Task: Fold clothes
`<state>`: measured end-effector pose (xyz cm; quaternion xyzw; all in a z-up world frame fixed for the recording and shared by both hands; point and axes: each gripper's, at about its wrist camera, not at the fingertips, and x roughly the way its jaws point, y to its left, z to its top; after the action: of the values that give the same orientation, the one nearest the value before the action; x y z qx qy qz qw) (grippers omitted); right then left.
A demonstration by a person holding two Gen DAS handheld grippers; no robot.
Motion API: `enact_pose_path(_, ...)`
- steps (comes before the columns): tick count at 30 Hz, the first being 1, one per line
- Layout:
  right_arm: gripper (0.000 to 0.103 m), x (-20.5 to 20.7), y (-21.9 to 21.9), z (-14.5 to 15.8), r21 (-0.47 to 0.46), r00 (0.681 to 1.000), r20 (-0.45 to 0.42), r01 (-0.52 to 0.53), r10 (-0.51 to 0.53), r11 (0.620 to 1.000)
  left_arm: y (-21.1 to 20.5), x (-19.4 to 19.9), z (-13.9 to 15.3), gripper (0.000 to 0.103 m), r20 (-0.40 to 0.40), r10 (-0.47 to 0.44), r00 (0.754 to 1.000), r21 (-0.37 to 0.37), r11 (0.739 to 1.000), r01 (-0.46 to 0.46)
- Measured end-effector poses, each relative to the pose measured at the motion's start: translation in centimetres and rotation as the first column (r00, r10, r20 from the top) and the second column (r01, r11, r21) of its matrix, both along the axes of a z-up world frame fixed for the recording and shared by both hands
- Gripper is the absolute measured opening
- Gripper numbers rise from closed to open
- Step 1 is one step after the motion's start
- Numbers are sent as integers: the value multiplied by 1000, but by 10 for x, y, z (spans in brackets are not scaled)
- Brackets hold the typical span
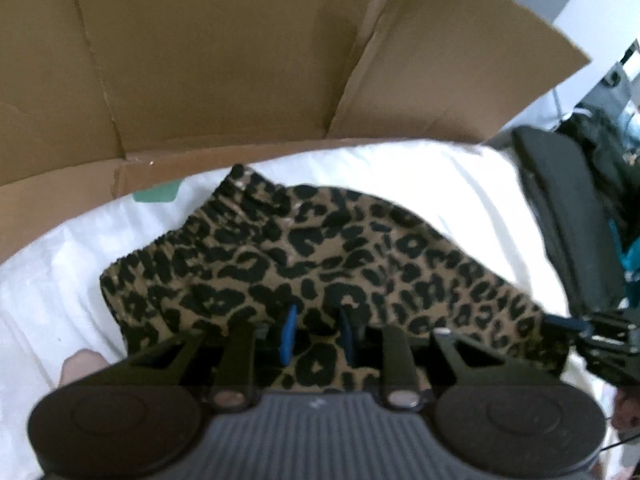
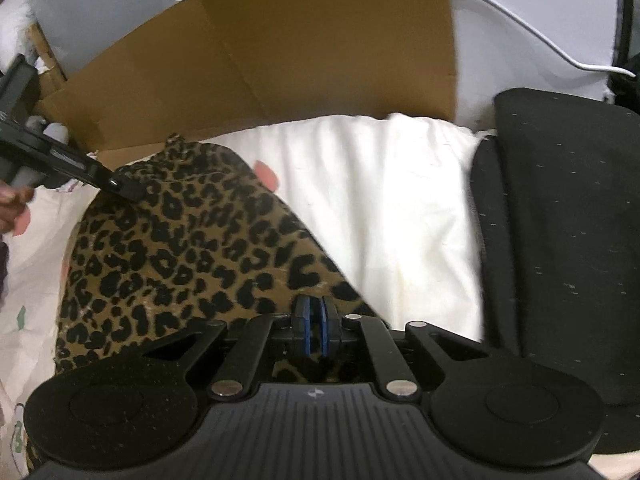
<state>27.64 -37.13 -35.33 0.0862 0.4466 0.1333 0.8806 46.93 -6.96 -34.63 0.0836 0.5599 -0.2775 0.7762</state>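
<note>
Leopard-print garment (image 1: 304, 264), tan with black spots, spread over white bedding (image 1: 460, 192) and reaching from the elastic gathered waistband (image 1: 224, 208) near the far edge of the bedding down to its near edge. Left gripper (image 1: 318, 336): blue-padded fingers (image 1: 289, 332) apart, with patterned cloth lying between and under them; grip on the cloth cannot be told. Right gripper (image 2: 314, 322): blue pads pressed together over a fold at the garment's near right corner, fabric running beneath the pinch. Same right gripper also seen in the left wrist view at the garment's right corner (image 1: 576, 326). Left gripper seen in the right wrist view (image 2: 120, 184), tip touching the cloth close to the waistband end, a hand (image 2: 14, 208) behind it. Brown cardboard sheet (image 1: 224, 60), creased, standing upright along the far edge of the bedding. Small green patch (image 1: 158, 194) on the bedding just beside the waistband. Black speckled cushion (image 2: 560, 240) against the right edge of the bedding. White cable (image 2: 532, 36) crossing a pale surface beyond the cushion.
</note>
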Motion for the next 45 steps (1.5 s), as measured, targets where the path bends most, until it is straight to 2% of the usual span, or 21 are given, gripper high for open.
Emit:
enact_pose_path(4,14,0,2,-4,4,1000,-10,1,-1,1000,-7,2,-16,24,28,22,999,46,999,-23)
enact_pose_path(6,14,-1,1,-8,-1,1000,-21,5,-5,1000,-12,0,-22,24,48,16,999,73,997,-19)
enact_pose_path(9,16,-2,-1,-13,-10,999,-36,12,-12,1000,-17,-5,-19,24,73,11,997,86,996,-18)
enact_pose_path(14,16,-5,-4,-19,-22,998,-58,26,-28,999,-11,-18,2,30,102,-9,995,58,998,3)
enact_pose_path(19,17,-10,-7,-15,-17,996,-61,57,-58,998,12,-36,22,32,95,24,995,28,999,-26)
enact_pose_path(23,17,-13,-8,-3,42,998,-28,61,-60,997,28,-50,33,32,93,35,995,28,999,-38)
enact_pose_path(26,23,-17,-3,6,59,998,-2,55,-55,997,42,-62,41,34,92,58,994,21,998,-60)
enact_pose_path(31,23,-24,10,17,77,999,8,42,-43,996,64,-80,46,34,76,79,994,14,997,-80)
enact_pose_path(34,23,-27,21,20,80,1000,2,21,-21,997,76,-96,49,37,84,93,992,-5,996,-93)
enact_pose_path(39,24,-36,39,25,59,998,-13,-54,55,997,93,-130,40,40,57,169,984,-88,983,-164)
enact_pose_path(41,24,-42,44,29,39,996,-4,-86,87,995,95,-142,32,40,56,174,983,-87,982,-169)
enact_pose_path(45,28,-54,48,27,53,998,-7,-66,67,996,101,-167,19,40,55,187,981,-91,979,-182)
